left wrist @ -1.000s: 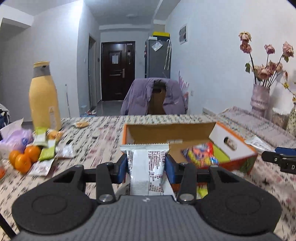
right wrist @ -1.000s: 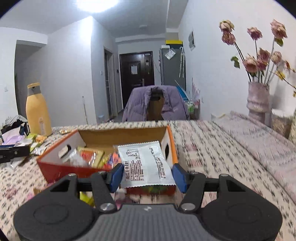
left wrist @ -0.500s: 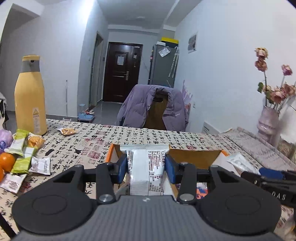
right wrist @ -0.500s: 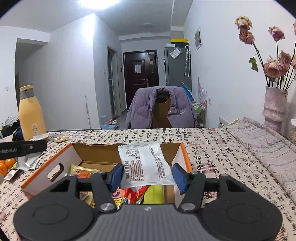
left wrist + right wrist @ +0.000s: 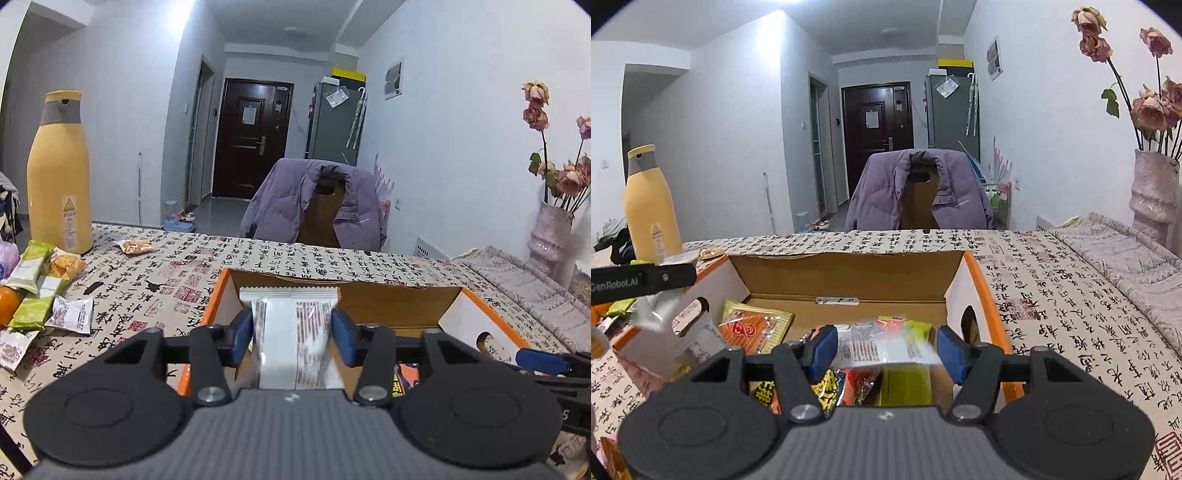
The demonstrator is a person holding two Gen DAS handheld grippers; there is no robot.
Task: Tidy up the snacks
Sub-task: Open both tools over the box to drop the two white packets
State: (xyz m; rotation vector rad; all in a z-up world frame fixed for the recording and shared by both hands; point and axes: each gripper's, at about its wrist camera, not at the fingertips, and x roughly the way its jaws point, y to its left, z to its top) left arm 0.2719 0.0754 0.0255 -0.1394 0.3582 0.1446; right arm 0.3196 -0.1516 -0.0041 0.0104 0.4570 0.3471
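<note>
Cardboard box, orange-rimmed, open-topped, sits on the patterned tablecloth. It already holds several bright packets; its walls look stiff enough to take a dropped item without shifting.

Loose snacks remain on the cloth left of the box, beside the tall yellow bottle; these look like the work still to do.

Left gripper: over the box's near left corner, angled gently downward. A white wrapped bar stands upright between the blue pads. The jaws are opening, and the pads look at or just off the wrapper's edges. The bar's lower part is blurred, so release is probably under way.

Right gripper: over the box interior, tilted down a little more. A flat white sachet lies crosswise between the pads, smeared by motion and apparently not pinched; the jaws are opening and stand clear of it.

Handling judgement: both packets are light, thin film, slippery and easily crumpled, with possibly brittle contents. Take them across the short width near the middle, avoiding the crimped end seals, with light pressure.
</note>
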